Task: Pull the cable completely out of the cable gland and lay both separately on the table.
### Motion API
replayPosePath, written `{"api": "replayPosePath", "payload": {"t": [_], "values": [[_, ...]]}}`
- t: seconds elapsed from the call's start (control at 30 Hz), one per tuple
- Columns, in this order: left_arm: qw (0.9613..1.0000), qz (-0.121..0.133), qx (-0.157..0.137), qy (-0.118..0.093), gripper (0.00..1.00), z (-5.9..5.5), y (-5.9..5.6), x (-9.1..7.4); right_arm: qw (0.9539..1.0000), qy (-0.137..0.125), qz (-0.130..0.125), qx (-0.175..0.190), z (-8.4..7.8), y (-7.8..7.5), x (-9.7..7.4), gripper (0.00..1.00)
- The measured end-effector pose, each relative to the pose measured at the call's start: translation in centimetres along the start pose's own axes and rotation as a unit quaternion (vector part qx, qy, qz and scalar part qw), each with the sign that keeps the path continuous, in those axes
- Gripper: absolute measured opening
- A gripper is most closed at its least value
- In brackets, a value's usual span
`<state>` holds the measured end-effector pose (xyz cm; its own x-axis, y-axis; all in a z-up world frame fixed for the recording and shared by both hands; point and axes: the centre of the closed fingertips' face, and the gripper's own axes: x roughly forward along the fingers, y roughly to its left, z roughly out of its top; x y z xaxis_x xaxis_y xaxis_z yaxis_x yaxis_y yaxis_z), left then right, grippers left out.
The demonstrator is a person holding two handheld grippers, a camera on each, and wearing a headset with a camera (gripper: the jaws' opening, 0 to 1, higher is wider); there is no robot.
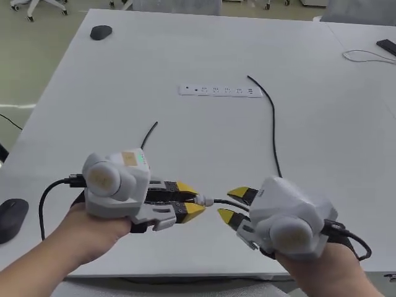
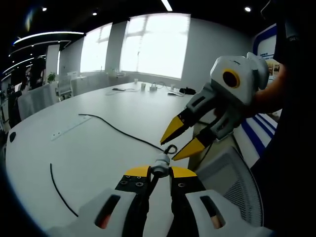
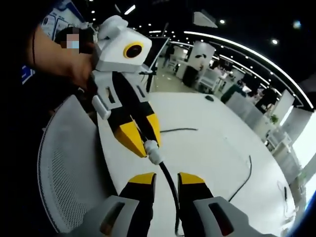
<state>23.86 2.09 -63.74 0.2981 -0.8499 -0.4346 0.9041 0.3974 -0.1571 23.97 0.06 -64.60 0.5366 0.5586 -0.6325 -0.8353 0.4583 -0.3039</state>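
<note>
My left gripper (image 1: 195, 200) is shut on the white cable gland (image 1: 203, 200), which sticks out past its yellow tips just above the table's near edge. The gland (image 2: 160, 163) sits pinched between its own jaws. A black cable (image 1: 272, 124) leaves the gland, passes between the jaws of my right gripper (image 1: 235, 205), then runs far across the table. My right gripper (image 3: 168, 179) is open, its fingers either side of the cable (image 3: 171, 186) without pinching it. Facing it are the left gripper (image 3: 139, 139) and the gland (image 3: 153, 150).
A white power strip (image 1: 219, 91) lies mid-table, with a short loose black cable (image 1: 148, 133) to its near left. One mouse (image 1: 101, 32) sits far left, another (image 1: 11, 216) at the near left edge. A white mesh chair (image 2: 224, 180) stands below the table edge.
</note>
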Motion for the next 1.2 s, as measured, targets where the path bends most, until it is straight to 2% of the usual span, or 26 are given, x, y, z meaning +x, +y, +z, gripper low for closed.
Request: {"api": "replayPosePath", "payload": {"t": [0.17,0.27,0.4,0.67,0.8,0.97,1.2], "values": [[1.0,-0.002,0.002,0.001,0.15,-0.01,-0.11,0.05,1.0,-0.001,0.008,-0.006,0.16,0.21,0.28,0.09],[1.0,-0.001,0.002,0.001,0.15,-0.01,-0.11,0.05,0.9997,0.003,0.005,-0.022,-0.01,0.1,0.41,0.08],[1.0,-0.002,0.005,0.004,0.15,-0.15,-0.2,0.08,0.9997,-0.004,0.01,-0.022,0.38,0.24,0.42,0.07],[0.9999,-0.003,0.009,0.009,0.15,-0.32,-0.19,0.12,0.9992,-0.001,0.018,-0.036,0.28,0.53,0.78,0.02],[0.9999,-0.004,0.01,0.009,0.15,-0.35,-0.33,0.15,0.9995,0.0,0.018,-0.027,0.15,0.58,0.72,0.01],[0.9998,-0.004,0.015,0.007,0.15,-0.12,-0.55,0.12,0.9998,-0.002,0.019,0.001,0.07,0.39,0.65,0.0],[0.9998,-0.001,0.02,0.007,0.15,0.0,-0.31,0.05,0.9994,-0.002,0.017,0.029,-0.35,-0.09,0.69,0.0]]}}
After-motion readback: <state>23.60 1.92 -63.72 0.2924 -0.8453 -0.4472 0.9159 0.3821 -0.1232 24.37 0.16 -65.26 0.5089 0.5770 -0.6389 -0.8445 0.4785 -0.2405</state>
